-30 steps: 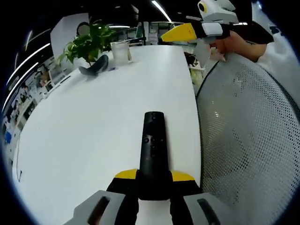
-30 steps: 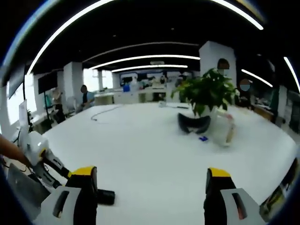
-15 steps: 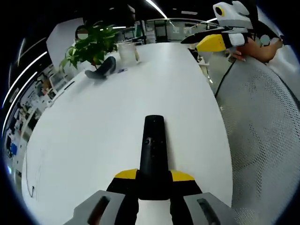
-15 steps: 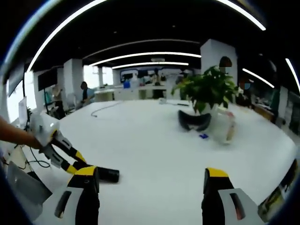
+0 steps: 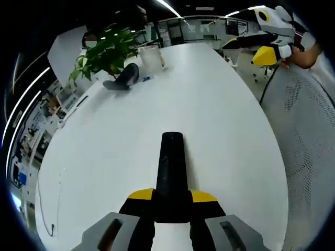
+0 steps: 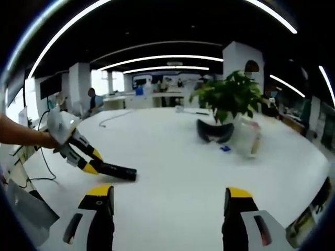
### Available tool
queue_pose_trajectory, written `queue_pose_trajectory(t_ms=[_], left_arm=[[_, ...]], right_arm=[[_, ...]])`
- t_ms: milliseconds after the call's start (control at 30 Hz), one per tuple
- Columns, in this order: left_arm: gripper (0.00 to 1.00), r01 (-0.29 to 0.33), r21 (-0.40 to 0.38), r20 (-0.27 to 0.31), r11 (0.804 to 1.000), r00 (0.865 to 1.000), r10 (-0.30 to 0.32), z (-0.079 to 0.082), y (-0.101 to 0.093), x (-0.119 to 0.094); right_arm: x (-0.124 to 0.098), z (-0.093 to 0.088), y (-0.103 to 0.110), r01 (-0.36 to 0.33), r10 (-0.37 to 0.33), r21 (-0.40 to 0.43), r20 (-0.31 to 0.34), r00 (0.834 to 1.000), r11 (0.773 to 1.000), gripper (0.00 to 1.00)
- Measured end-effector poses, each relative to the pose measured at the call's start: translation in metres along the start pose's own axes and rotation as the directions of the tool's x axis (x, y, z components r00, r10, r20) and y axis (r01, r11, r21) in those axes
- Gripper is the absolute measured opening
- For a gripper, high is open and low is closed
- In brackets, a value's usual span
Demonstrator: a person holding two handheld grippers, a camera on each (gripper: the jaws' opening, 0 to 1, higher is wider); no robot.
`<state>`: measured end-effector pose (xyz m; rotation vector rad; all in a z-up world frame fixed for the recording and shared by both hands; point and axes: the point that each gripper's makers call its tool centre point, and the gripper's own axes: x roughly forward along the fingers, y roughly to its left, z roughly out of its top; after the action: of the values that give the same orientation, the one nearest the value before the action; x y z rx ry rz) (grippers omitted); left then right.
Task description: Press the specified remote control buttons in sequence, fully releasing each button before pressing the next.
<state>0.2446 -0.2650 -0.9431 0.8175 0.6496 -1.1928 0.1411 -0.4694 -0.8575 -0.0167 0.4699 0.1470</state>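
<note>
A long black remote control (image 5: 170, 172) sticks forward from my left gripper (image 5: 171, 201), whose yellow-tipped jaws are shut on its near end, above the white table (image 5: 115, 136). In the right gripper view the same remote (image 6: 116, 170) and the left gripper (image 6: 91, 166) come in from the left, held by a person's arm. My right gripper (image 6: 166, 204) stands open over the table with nothing between its jaws. It also appears at the upper right of the left gripper view, as the right gripper (image 5: 256, 48) beside a hand.
A potted green plant (image 6: 225, 97), a dark curved headset-like object (image 6: 214, 133) and a clear cup (image 6: 246, 140) stand on the far part of the table. A mesh chair back (image 5: 309, 141) lies off the table's right edge. A cable (image 5: 49, 209) runs along the left edge.
My left gripper has carried the remote further in over the table, toward its middle. The right gripper stays open and now sits farther to the upper right in the left gripper view.
</note>
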Motion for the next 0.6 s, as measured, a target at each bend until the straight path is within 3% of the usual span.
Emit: queue_pose_trajectory(t_ms=[467, 600], left_arm=[[0.22, -0.025, 0.081, -0.052, 0.996, 0.998, 0.029, -0.005, 0.075, 0.017], [0.22, -0.032, 0.071, -0.059, 0.997, 0.998, 0.036, -0.004, 0.097, 0.024]], right_arm=[[0.003, -0.007, -0.003, 0.016, -0.016, -0.005, -0.040, 0.999, 1.000, 0.83], [0.003, -0.008, -0.004, 0.021, -0.021, -0.007, -0.051, 0.998, 1.000, 0.81]])
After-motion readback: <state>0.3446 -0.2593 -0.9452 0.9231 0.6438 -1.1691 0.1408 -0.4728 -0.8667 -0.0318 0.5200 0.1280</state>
